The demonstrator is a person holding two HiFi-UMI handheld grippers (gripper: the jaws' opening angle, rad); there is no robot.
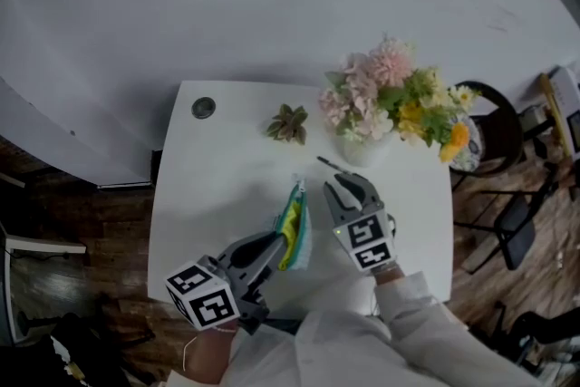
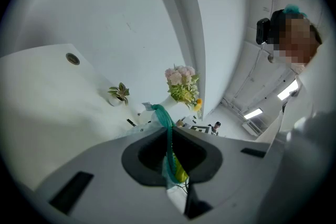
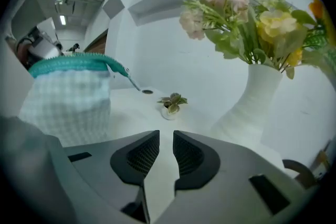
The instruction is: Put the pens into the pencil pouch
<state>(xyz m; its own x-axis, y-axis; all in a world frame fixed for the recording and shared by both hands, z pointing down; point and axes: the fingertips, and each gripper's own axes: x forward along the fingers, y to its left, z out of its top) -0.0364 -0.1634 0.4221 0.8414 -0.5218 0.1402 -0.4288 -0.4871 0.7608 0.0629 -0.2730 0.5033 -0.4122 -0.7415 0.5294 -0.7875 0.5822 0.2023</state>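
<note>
Left hand-held gripper [image 2: 169, 136] clenched on the zip edge of the pouch [image 1: 294, 229], which hung from the jaws over the middle of the desk [image 1: 217, 186], zip side uppermost. Judged reason: gripped at the top, the mouth was presented toward the other hand for loading. Whether the zip was fully open could not be told.

Right hand-held gripper [image 1: 349, 186] sat just right of the pouch, jaws released to a narrow gap with nothing between them. It pointed down at the desk beside the vase [image 3: 252, 107]. A dark pen [image 1: 327, 163] lay on the desk just beyond its tips, near the vase foot. This was judged the likely pickup target.

Pouch appearance: soft, pale checked cloth with a teal zip along the top and the pull dangling off one end. Yellow showed at its lower part, not identifiable. The fabric looked slack and was judged likely to sag when a pen pressed on it.
</note>
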